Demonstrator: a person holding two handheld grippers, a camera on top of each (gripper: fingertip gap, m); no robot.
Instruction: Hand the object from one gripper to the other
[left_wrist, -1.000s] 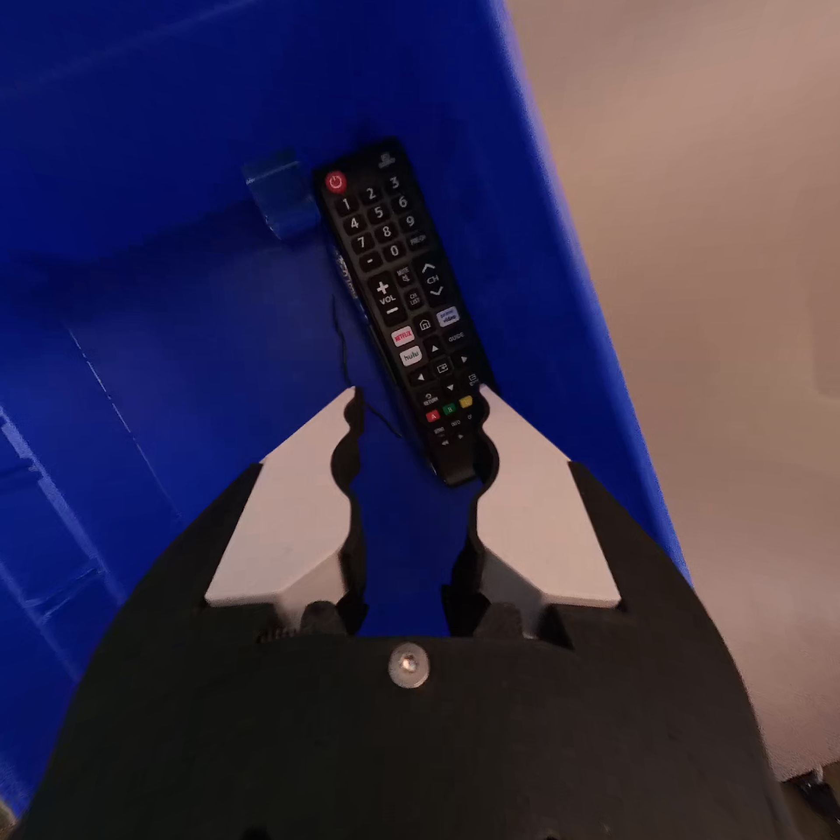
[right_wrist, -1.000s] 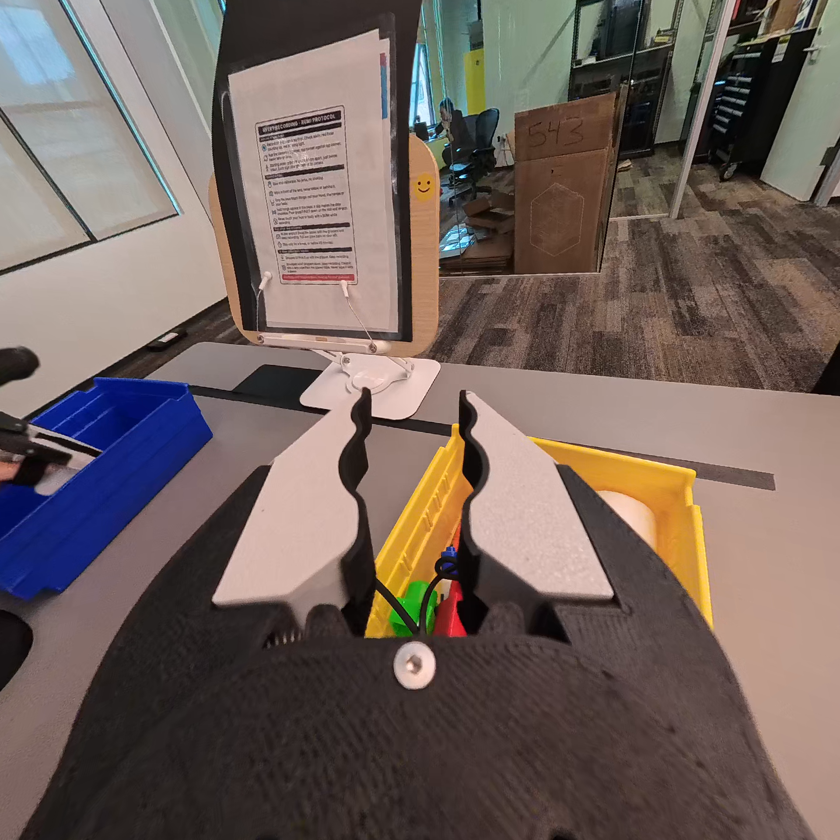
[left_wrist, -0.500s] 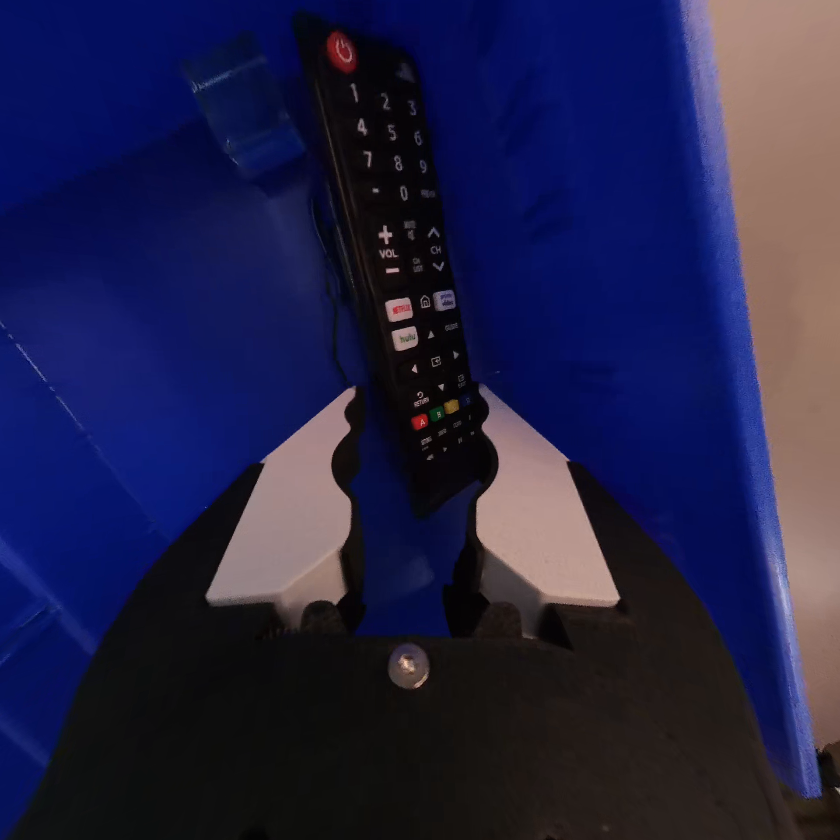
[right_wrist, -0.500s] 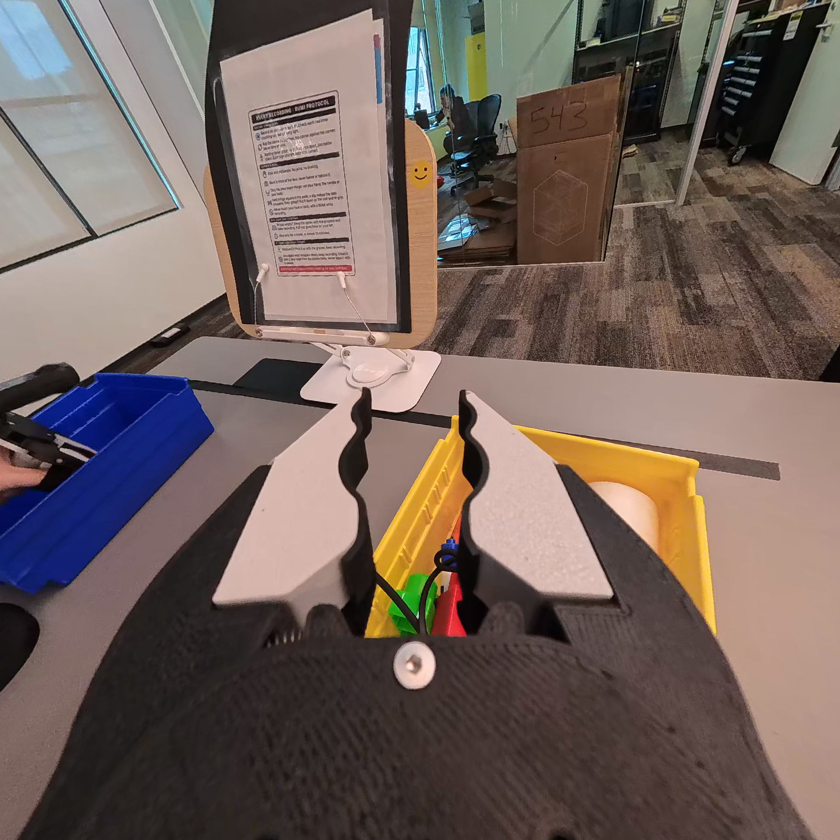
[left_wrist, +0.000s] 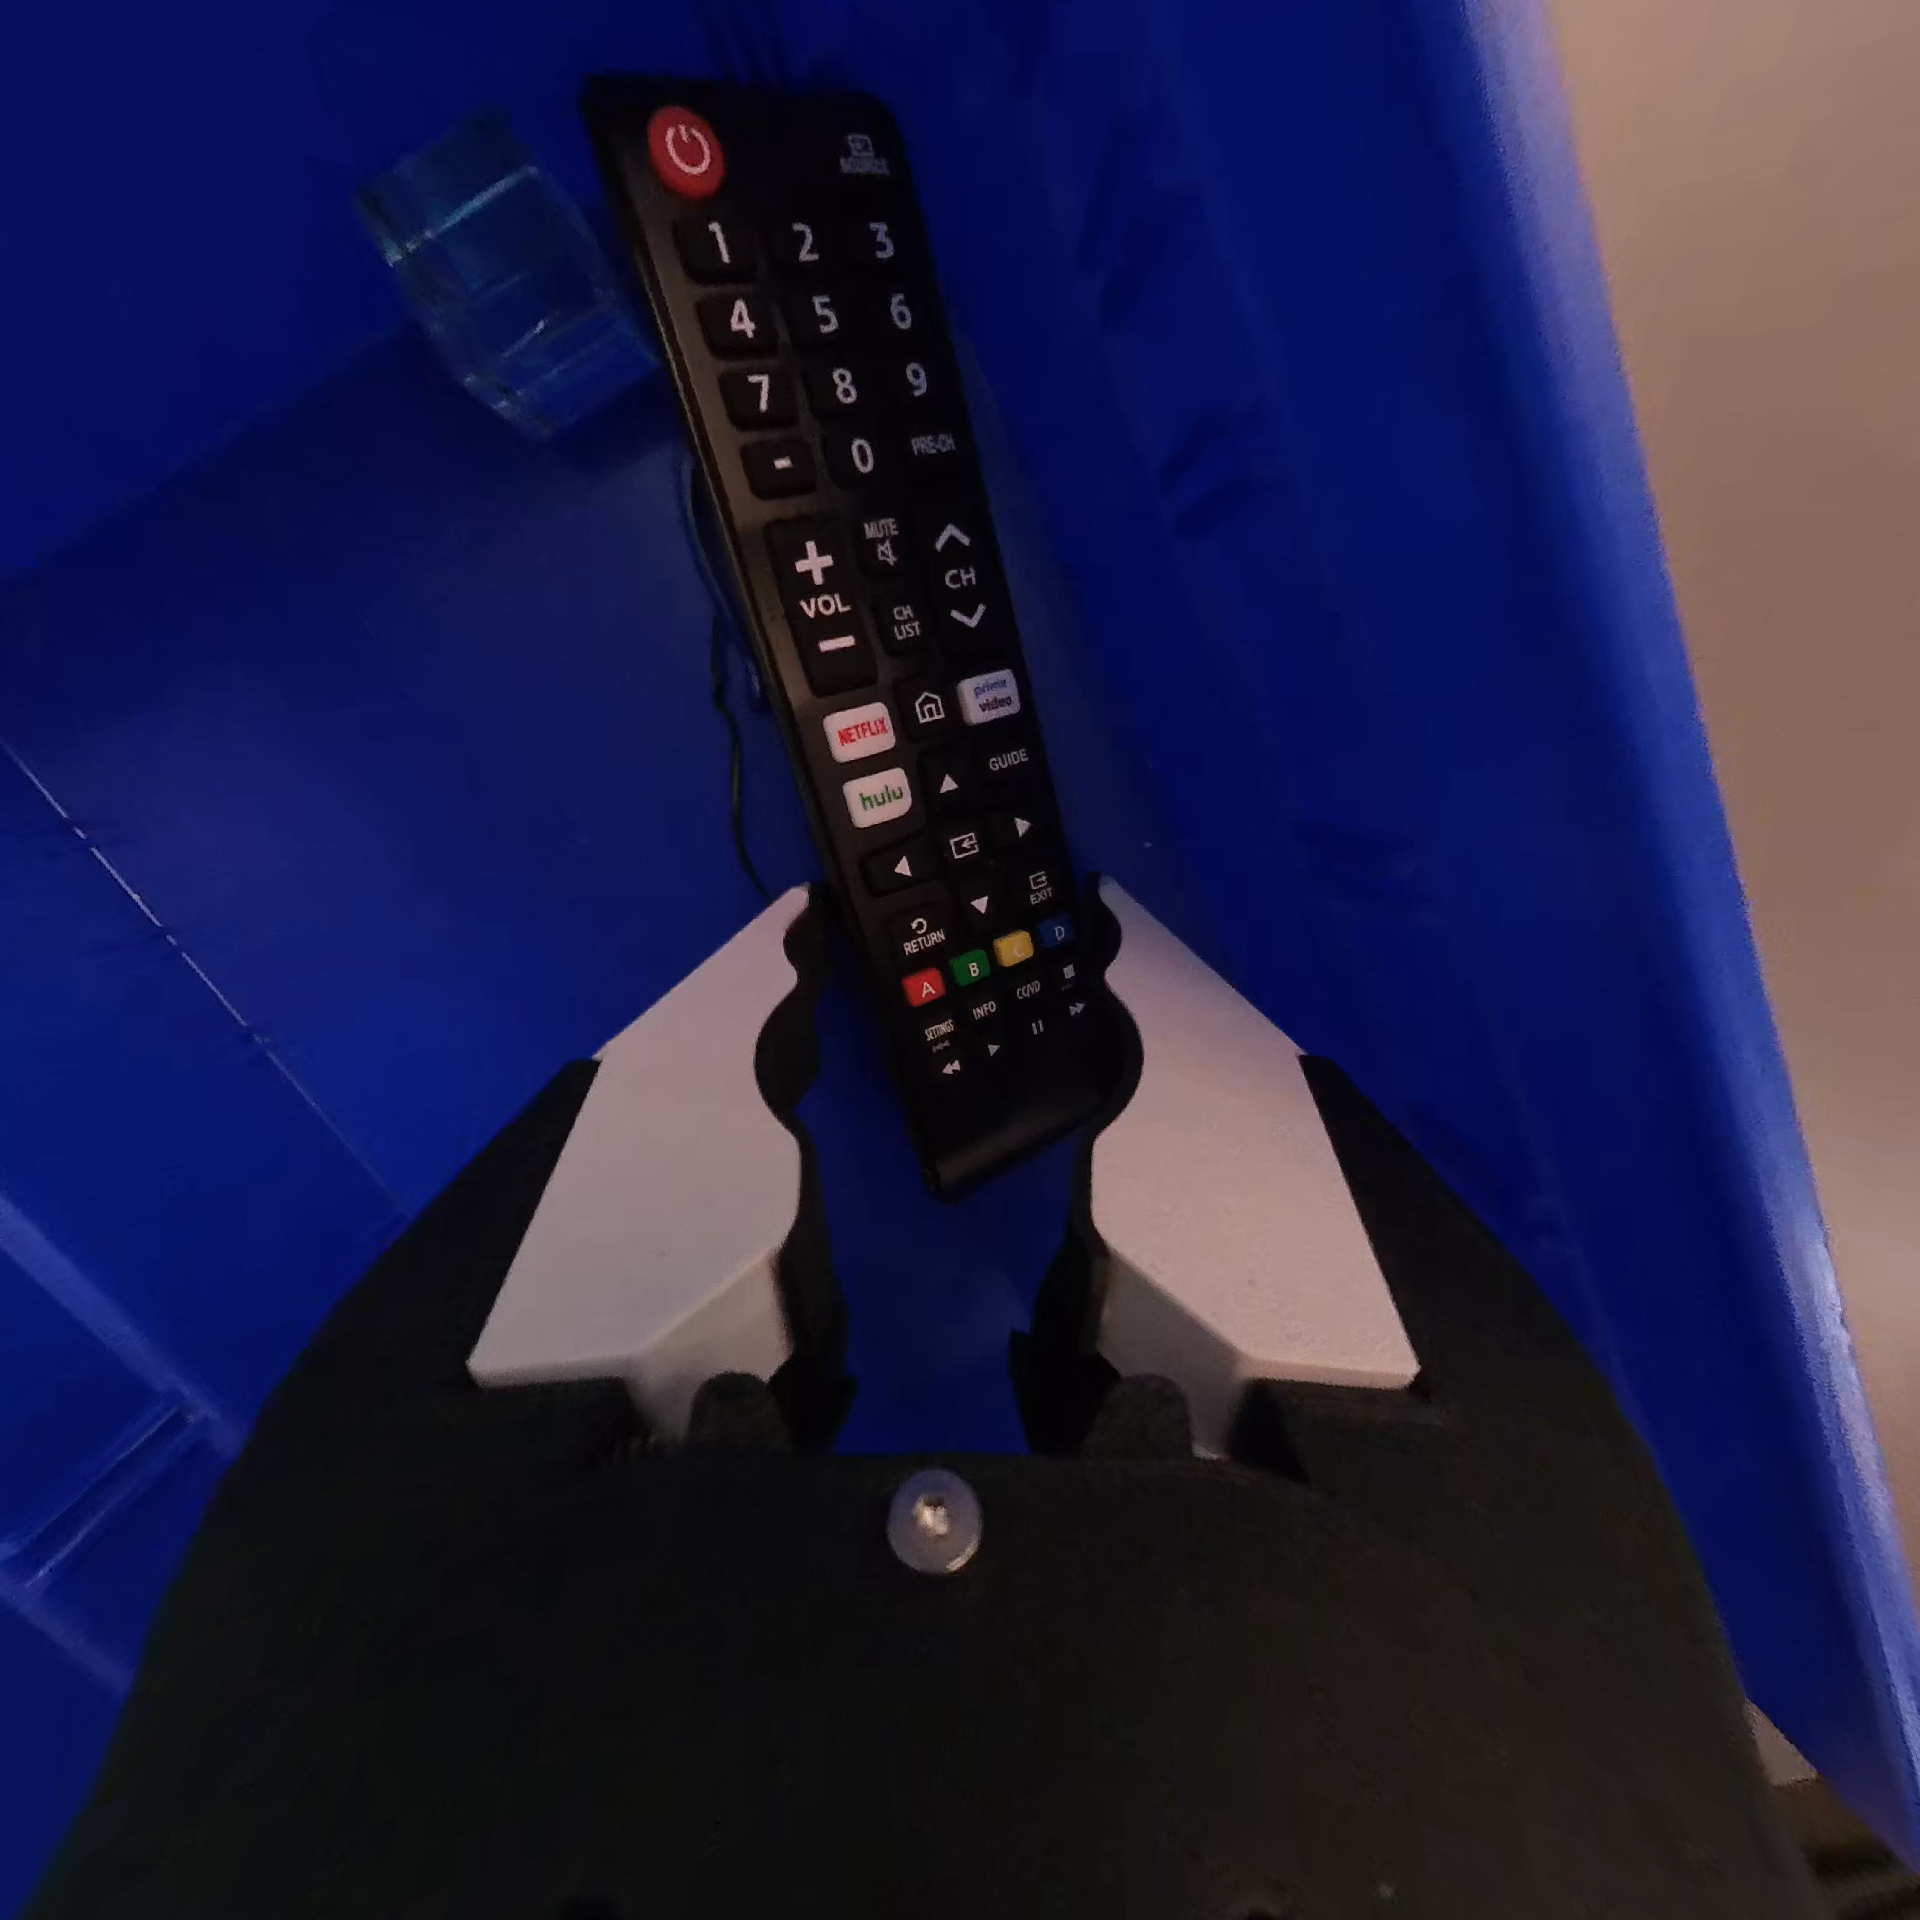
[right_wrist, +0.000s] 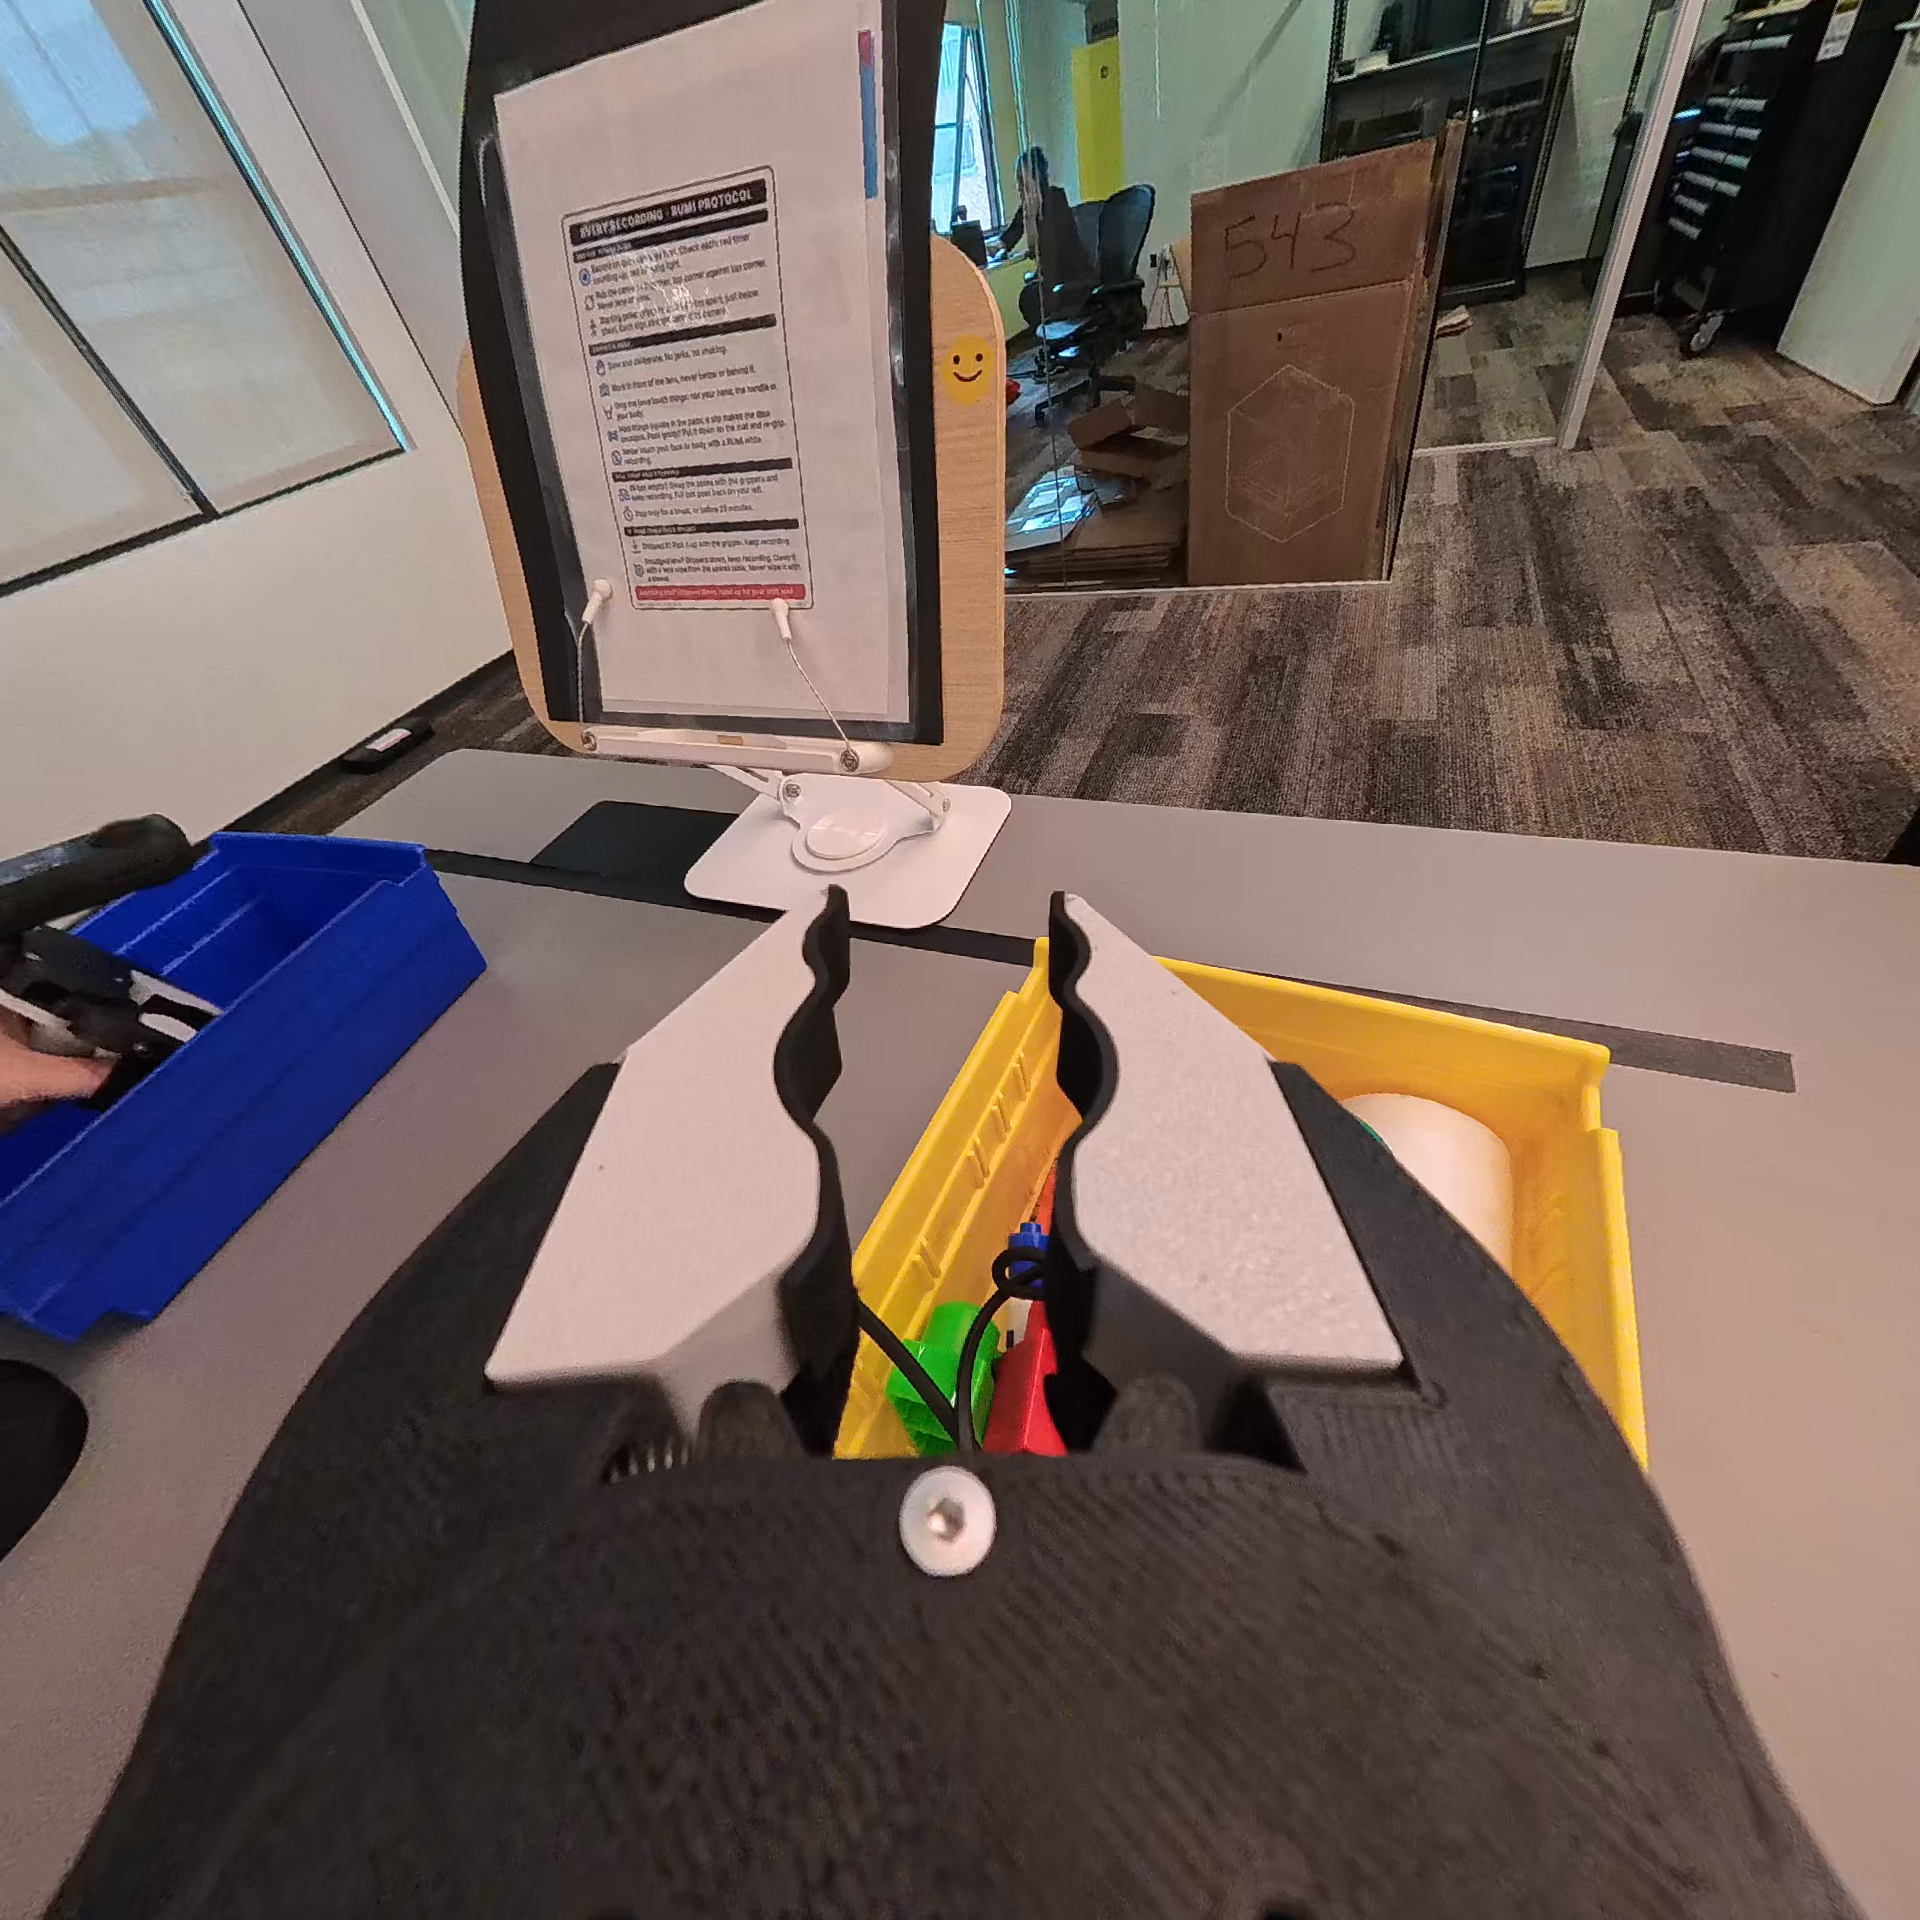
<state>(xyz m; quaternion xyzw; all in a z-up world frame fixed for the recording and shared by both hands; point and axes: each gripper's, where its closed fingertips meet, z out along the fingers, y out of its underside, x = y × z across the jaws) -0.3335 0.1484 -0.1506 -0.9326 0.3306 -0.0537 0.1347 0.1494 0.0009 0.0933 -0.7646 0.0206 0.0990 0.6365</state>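
Note:
A black remote control (left_wrist: 862, 582) lies in the blue bin (left_wrist: 312, 727), leaning along the bin's right wall with its red power button at the far end. My left gripper (left_wrist: 956, 891) is open, and the remote's near end sits between its fingers. The remote is close against the right finger, with a gap to the left finger. In the right wrist view the left gripper (right_wrist: 94, 1018) shows far left, reaching into the blue bin (right_wrist: 312, 997). My right gripper (right_wrist: 945, 902) is open and empty, held above the yellow bin (right_wrist: 1403, 1029).
A small clear block (left_wrist: 499, 281) sits in the blue bin next to the remote's far end. The yellow bin holds a white roll (right_wrist: 1444, 1164), a green part (right_wrist: 945, 1361) and a red part (right_wrist: 1023, 1382). A document stand (right_wrist: 727, 416) stands at the back of the grey table (right_wrist: 1299, 904).
My left gripper has pushed deeper into the blue bin, so the remote's near end now lies between its open fingers. The right gripper has barely moved.

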